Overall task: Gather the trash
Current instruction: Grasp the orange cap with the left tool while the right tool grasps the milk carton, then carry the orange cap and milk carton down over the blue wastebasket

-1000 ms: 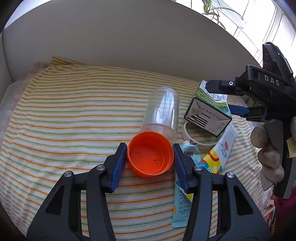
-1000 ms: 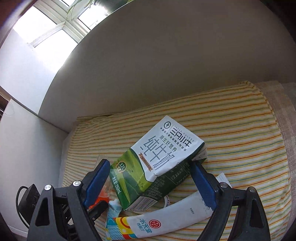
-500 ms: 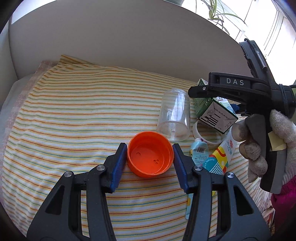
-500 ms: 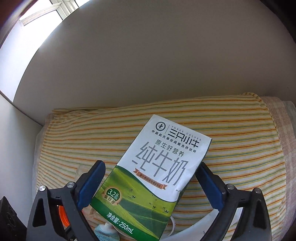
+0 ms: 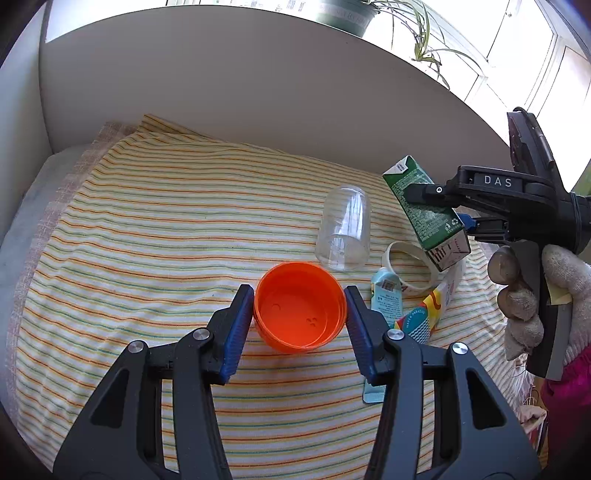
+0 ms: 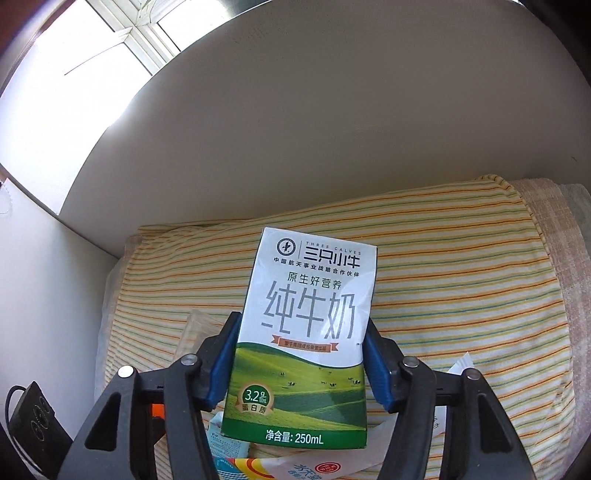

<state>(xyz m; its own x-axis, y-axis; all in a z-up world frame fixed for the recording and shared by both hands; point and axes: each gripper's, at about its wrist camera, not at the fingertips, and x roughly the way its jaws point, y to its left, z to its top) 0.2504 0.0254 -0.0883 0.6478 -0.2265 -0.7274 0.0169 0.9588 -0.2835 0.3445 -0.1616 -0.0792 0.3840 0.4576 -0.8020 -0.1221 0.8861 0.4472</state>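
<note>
My left gripper (image 5: 300, 317) is shut on an orange plastic cap (image 5: 300, 312) and holds it just above the striped cloth (image 5: 147, 229). My right gripper (image 6: 300, 365) is shut on a green and white milk carton (image 6: 306, 339), lifted off the cloth; the carton (image 5: 424, 210) and right gripper (image 5: 439, 206) also show at the right of the left wrist view. A clear plastic jar (image 5: 343, 232) lies on its side behind the cap. A white tape ring (image 5: 408, 271), a light blue pouch (image 5: 384, 299) and a colourful tube (image 5: 428, 310) lie to the right.
A white wall (image 5: 258, 92) backs the striped cushion. A potted plant (image 5: 388, 22) stands on the sill above. A black device with a cable (image 6: 33, 421) sits at the lower left of the right wrist view.
The right gripper closed on the milk carton and lifted it upright off the cloth. The left gripper raised the orange cap and drew back from the clear jar.
</note>
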